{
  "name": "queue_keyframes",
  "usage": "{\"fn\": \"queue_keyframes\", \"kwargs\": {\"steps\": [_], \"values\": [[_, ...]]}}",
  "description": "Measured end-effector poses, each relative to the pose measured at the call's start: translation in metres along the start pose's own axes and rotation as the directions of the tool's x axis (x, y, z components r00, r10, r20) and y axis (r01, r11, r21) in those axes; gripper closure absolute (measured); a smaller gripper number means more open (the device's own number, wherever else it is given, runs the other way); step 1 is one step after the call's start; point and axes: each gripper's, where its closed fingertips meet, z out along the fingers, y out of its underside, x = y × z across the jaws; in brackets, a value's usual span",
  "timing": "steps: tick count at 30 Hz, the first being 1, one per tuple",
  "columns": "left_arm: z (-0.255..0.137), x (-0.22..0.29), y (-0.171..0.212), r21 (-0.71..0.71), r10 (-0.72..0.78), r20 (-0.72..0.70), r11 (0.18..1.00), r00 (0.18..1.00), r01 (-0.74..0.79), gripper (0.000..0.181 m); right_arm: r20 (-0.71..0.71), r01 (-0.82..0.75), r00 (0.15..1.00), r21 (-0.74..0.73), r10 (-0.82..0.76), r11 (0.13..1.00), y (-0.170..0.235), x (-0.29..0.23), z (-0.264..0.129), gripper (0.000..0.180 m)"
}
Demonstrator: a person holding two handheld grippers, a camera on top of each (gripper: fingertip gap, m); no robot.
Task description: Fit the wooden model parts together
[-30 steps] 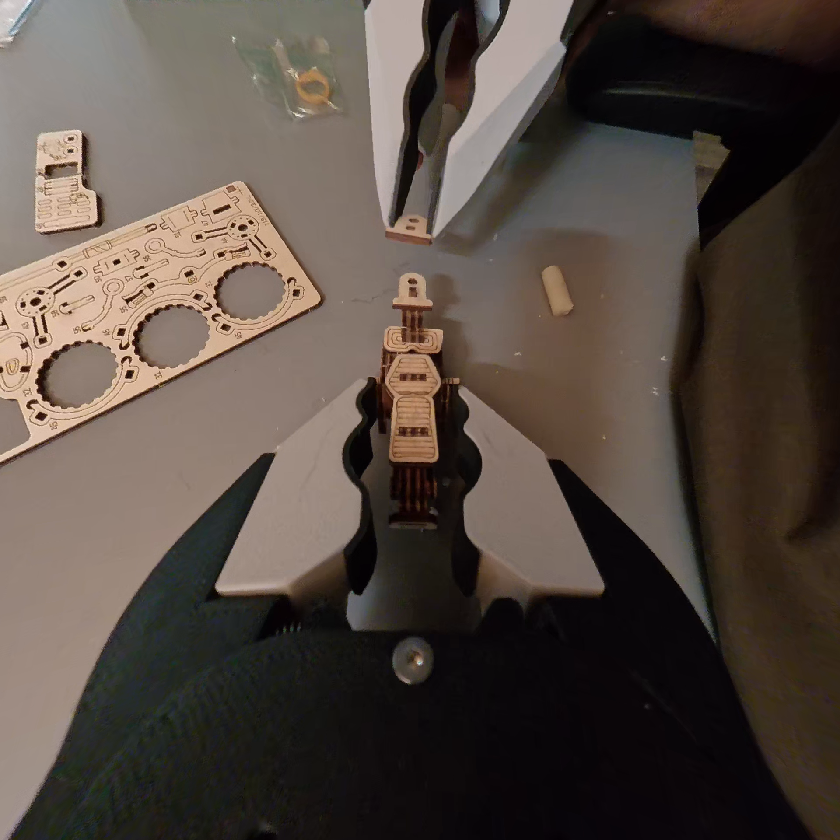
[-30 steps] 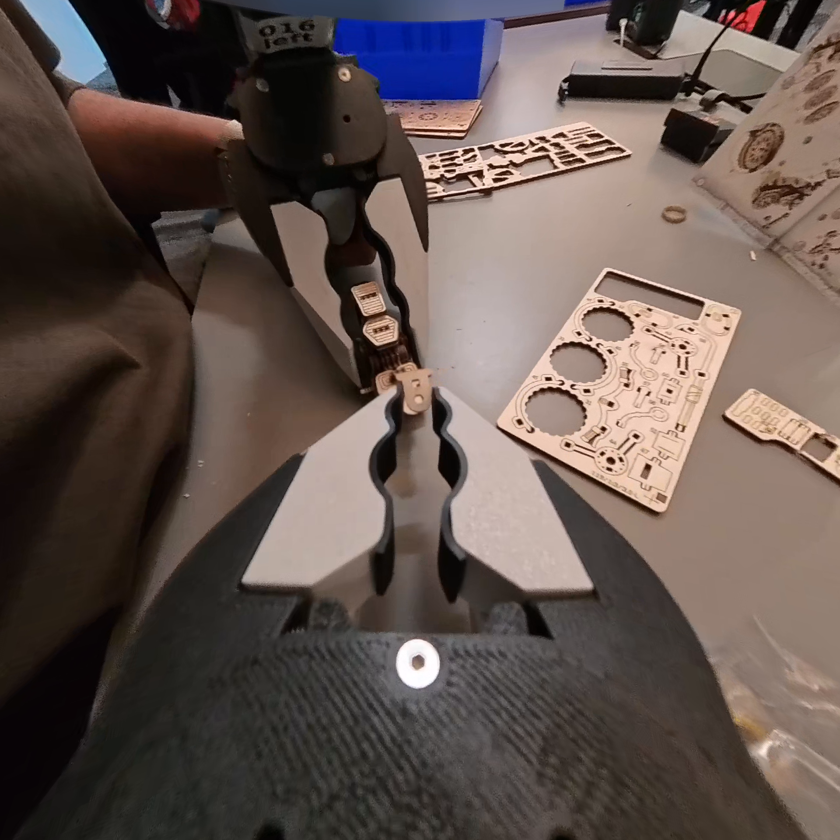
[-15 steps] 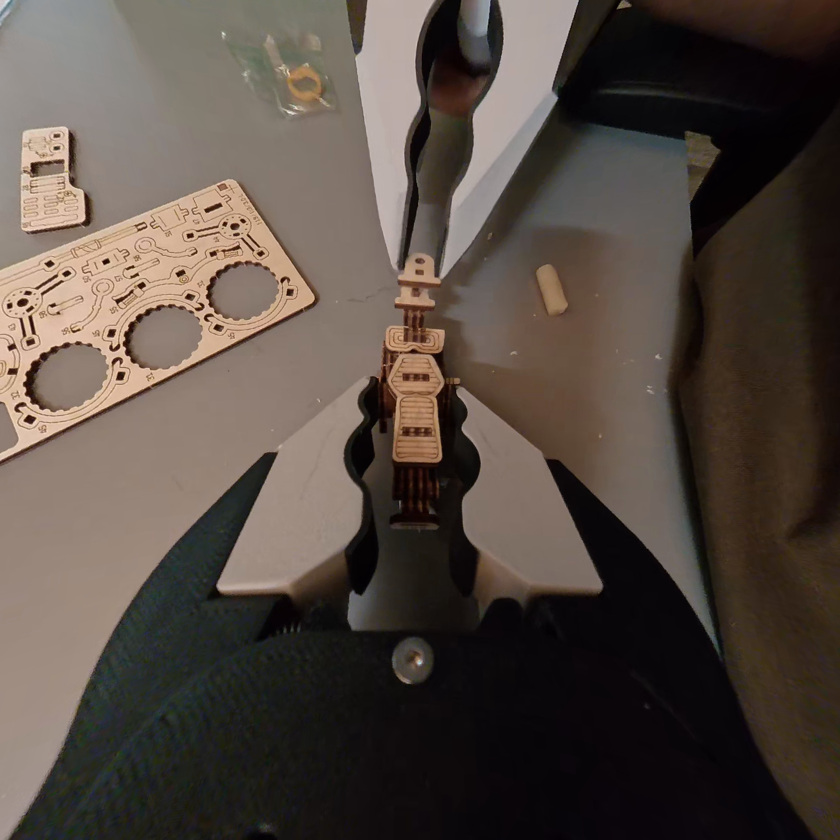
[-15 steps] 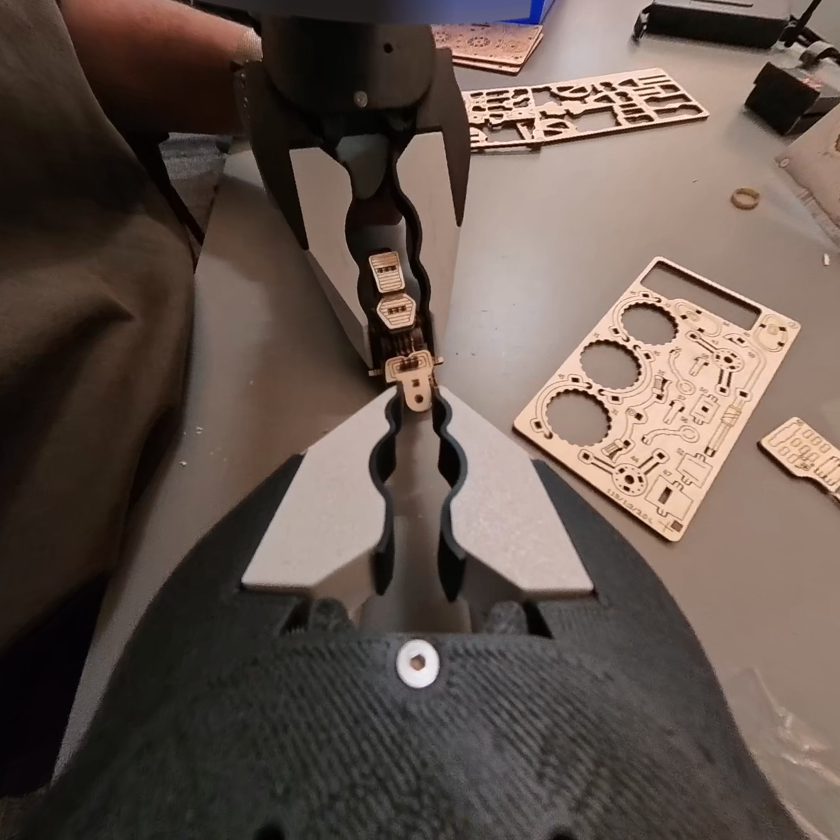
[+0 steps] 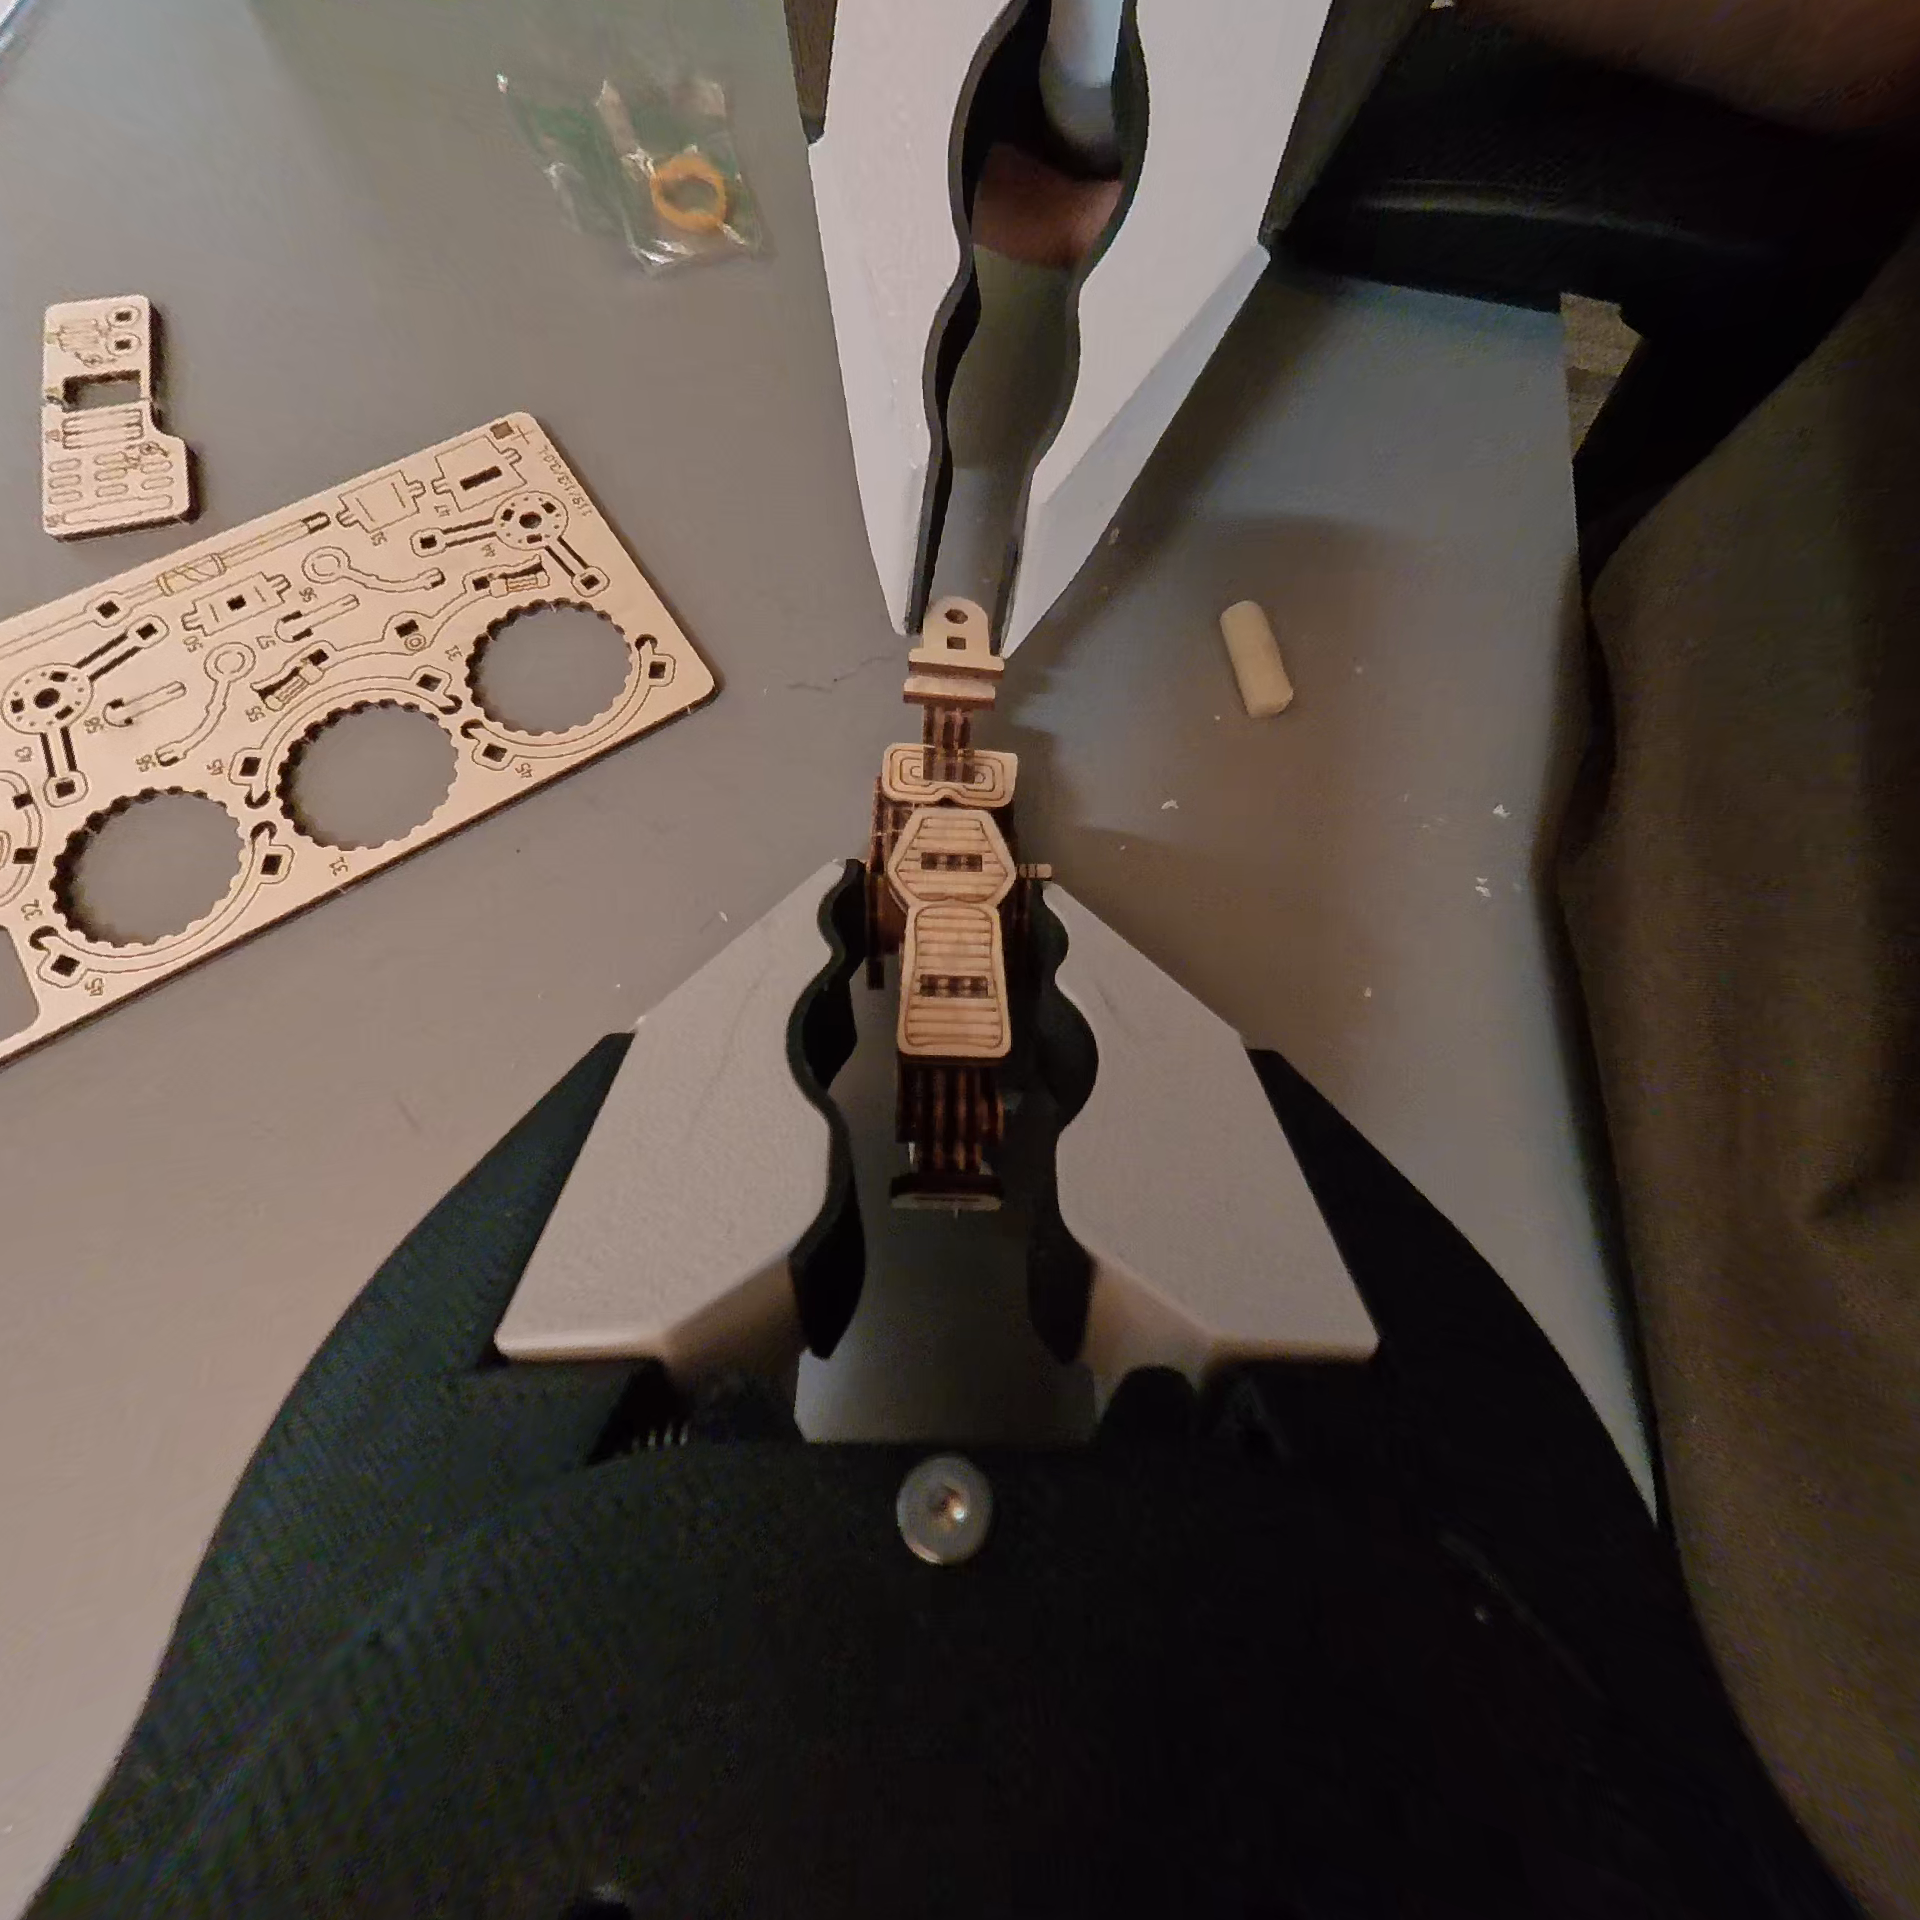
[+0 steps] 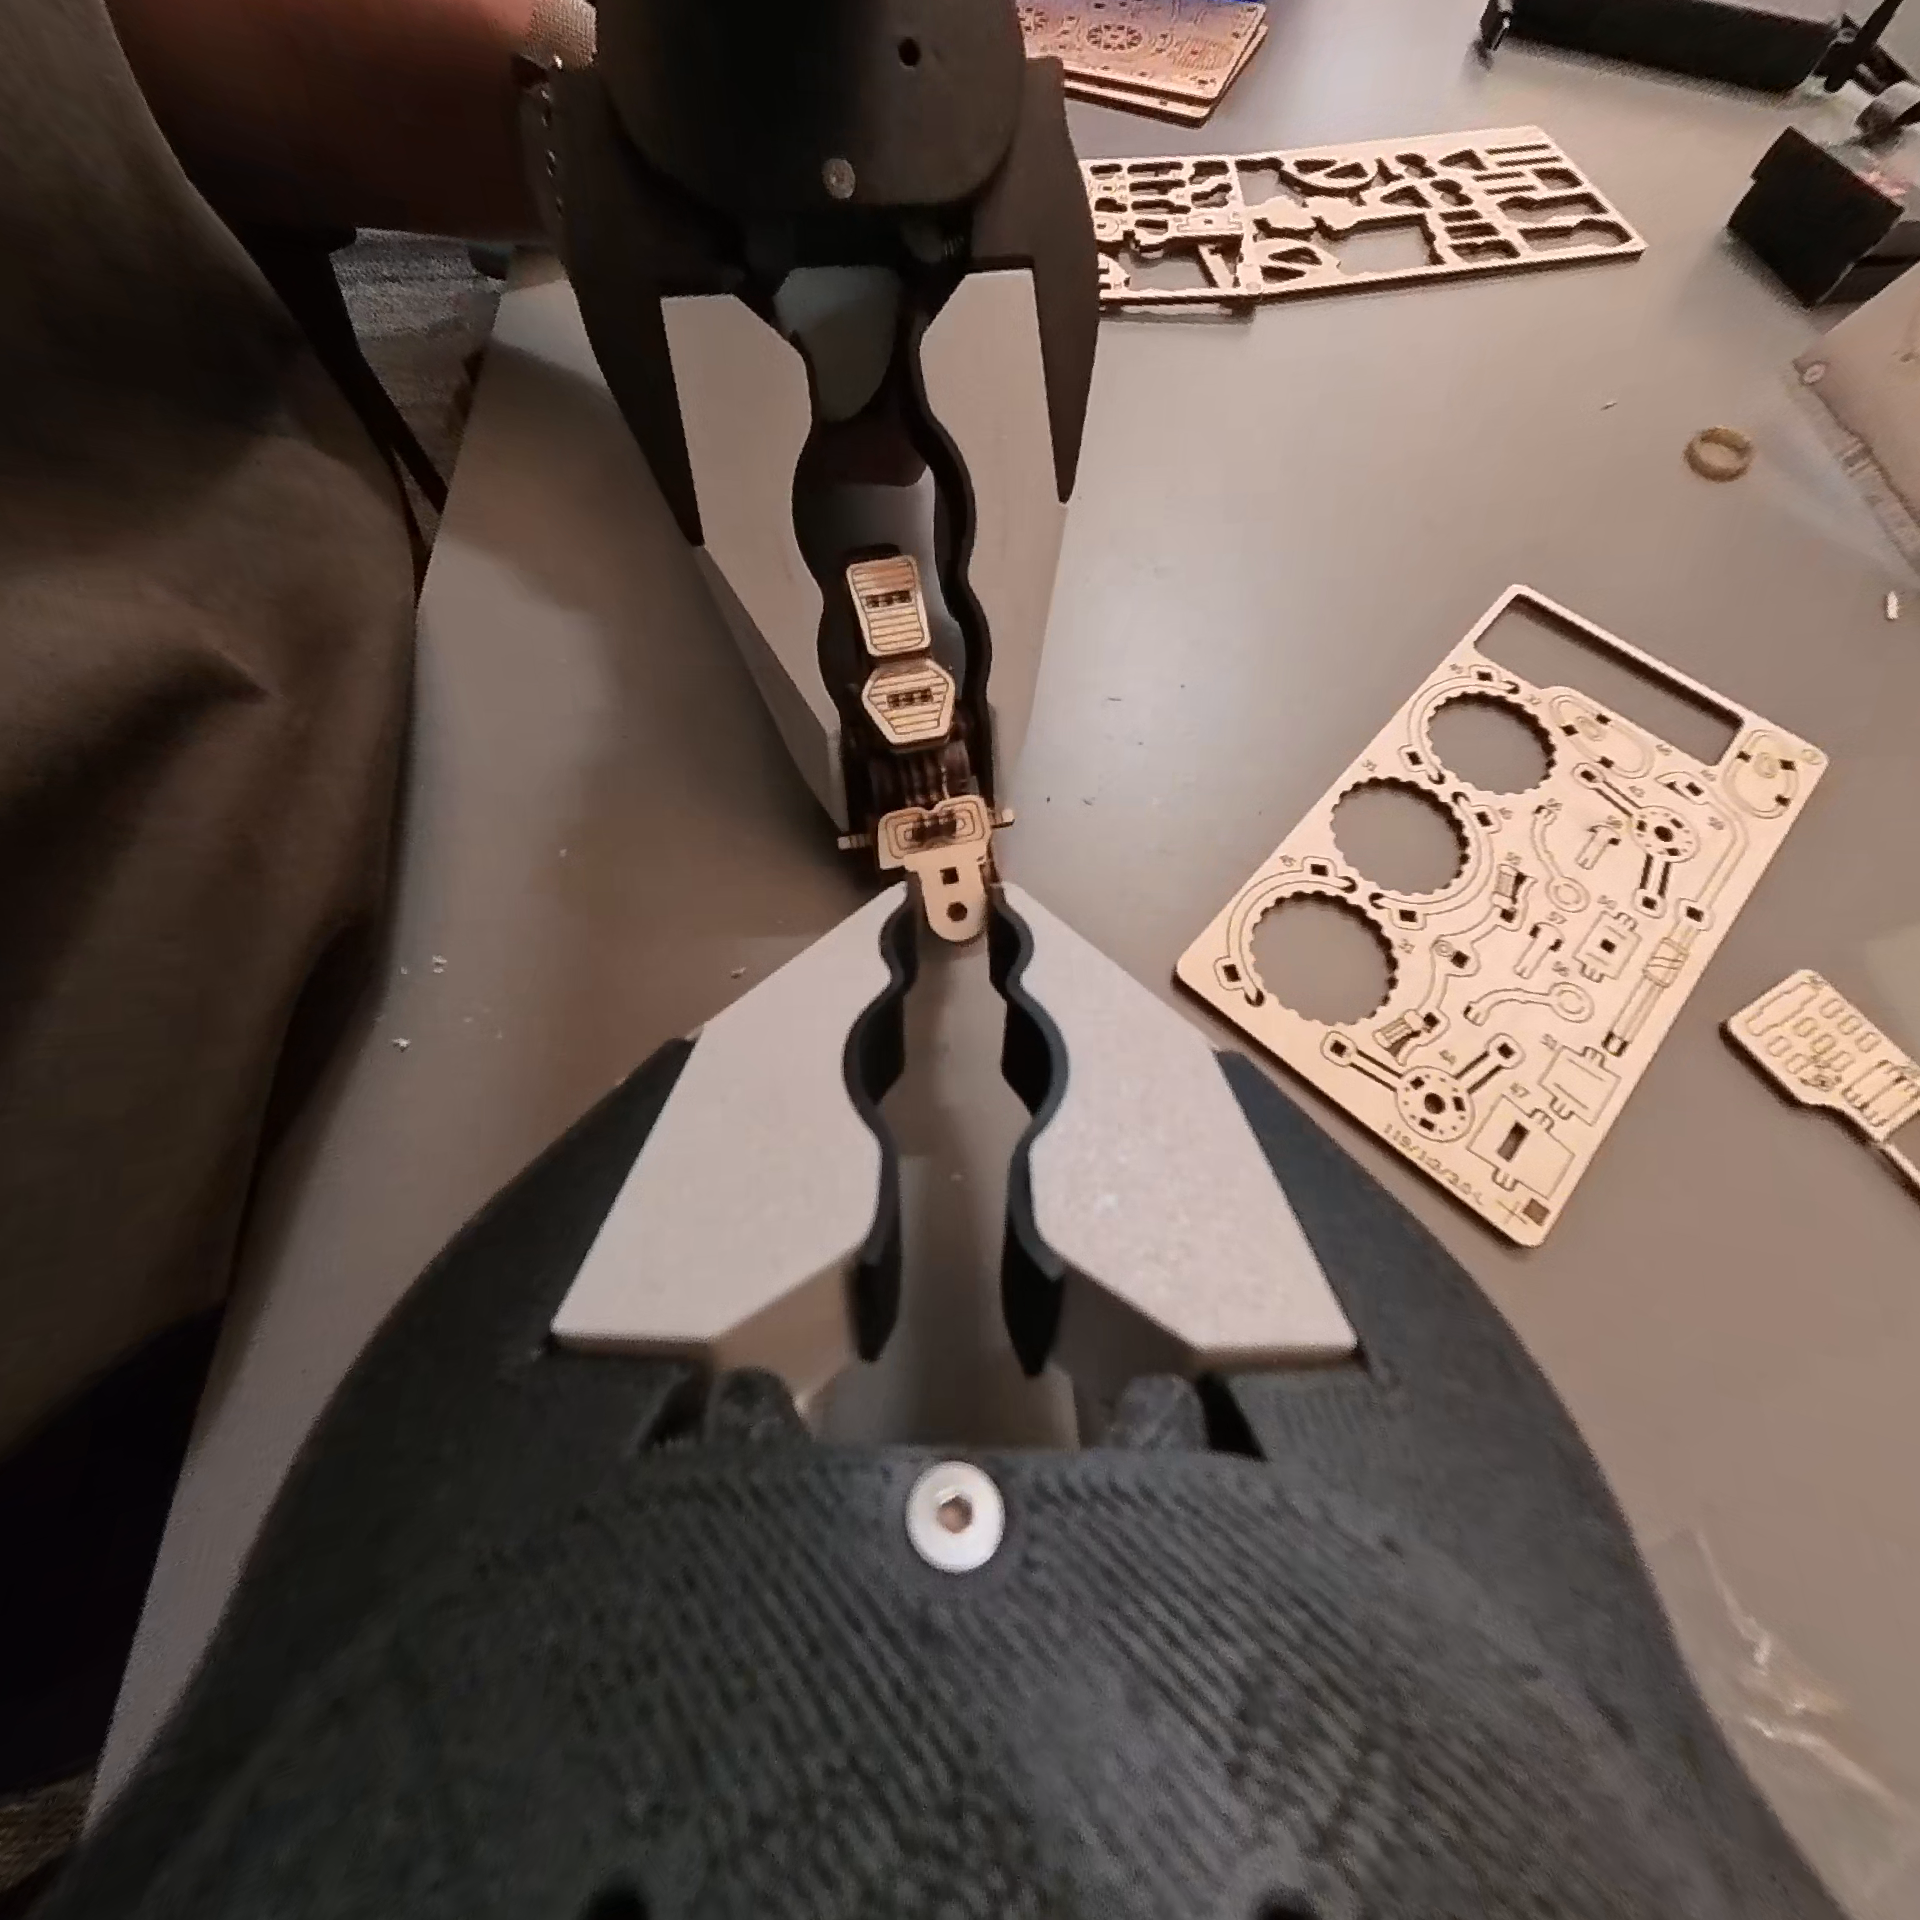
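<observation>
Wooden model (image 5: 951, 935) pinched in left gripper (image 5: 948, 904), its tab (image 6: 954, 902) between right gripper's (image 6: 951, 935) tips.

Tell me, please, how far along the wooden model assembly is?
Partly done: the left gripper holds a stacked model body. In hand: the right gripper grips the small tab piece at its tip. Left: parts remain uncut in the sheet.

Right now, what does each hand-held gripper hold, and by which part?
Left hand-held gripper clamps the wooden model by its sides; right hand-held gripper pinches its end tab.
</observation>
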Motion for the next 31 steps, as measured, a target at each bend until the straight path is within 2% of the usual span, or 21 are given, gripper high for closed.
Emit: {"fn": "queue_keyframes", "kwargs": {"steps": [17,22,27,31], "values": [[0.0,0.0,0.0,0.0,-0.002,-0.004,1.0,1.0,0.002,0.152,-0.024,0.015,1.0,0.007,-0.015,1.0,0.0,0.0,0.0,0.169],[0.0,0.0,0.0,0.0,-0.004,-0.005,1.0,1.0,0.004,0.152,-0.037,-0.003,0.999,0.037,0.004,0.999,-0.003,0.001,-0.005,0.164],[0.0,0.0,0.0,0.0,-0.007,-0.008,1.0,1.0,0.007,0.152,-0.045,-0.039,0.998,0.136,0.045,0.99,-0.016,0.003,-0.011,0.173],[0.0,0.0,0.0,0.0,-0.008,-0.009,1.0,1.0,0.008,0.152,-0.011,-0.078,0.997,0.138,0.08,0.987,-0.015,0.001,-0.008,0.171]]}}
